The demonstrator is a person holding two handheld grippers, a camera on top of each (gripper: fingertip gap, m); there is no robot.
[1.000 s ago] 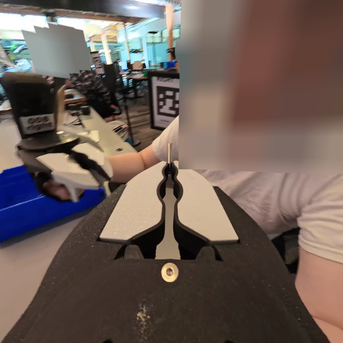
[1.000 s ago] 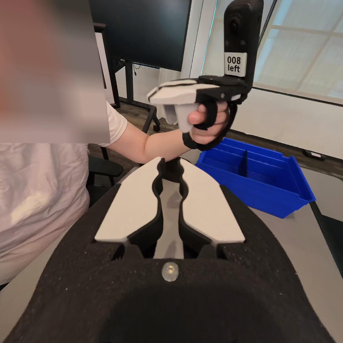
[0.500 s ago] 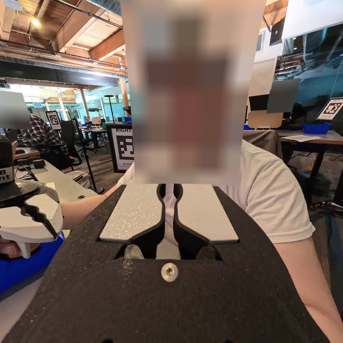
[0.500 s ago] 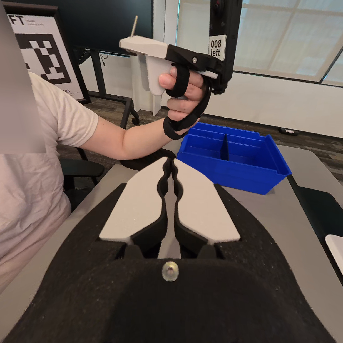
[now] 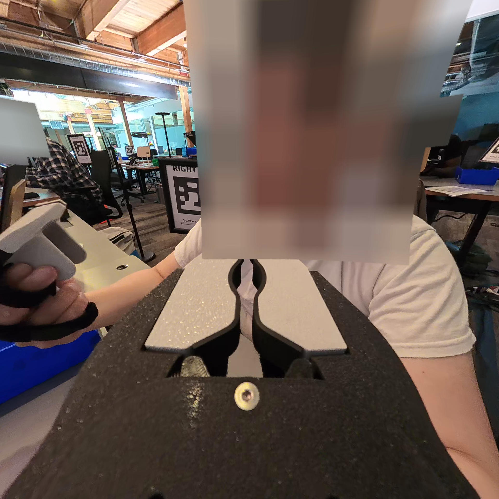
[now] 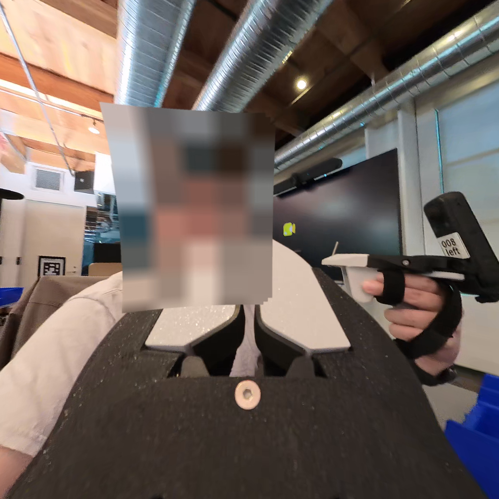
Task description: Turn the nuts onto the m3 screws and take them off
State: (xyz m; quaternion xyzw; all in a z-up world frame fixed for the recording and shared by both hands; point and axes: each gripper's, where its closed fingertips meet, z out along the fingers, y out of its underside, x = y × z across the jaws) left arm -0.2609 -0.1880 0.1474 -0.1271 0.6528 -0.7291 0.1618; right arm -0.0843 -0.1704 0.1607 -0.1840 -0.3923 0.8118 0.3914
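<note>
Holding: left gripper pinches a thin screw at its tip, fingers pressed together on it
Screw: stands upright above the left gripper's white fingers, up in the air, at the right of the right wrist view; in the left wrist view a blurred patch covers that spot
Left hand: wraps the handle through black straps, gripper held level
Right gripper: tilted up towards the person's shirt; a narrow slit shows between its fingers, but the tips are covered, so I cannot tell whether they meet or pinch anything
Right hand: grips its handle at the left edge of the left wrist view, just above the bin
Bin: blue, low in both views, contents out of sight
</note>
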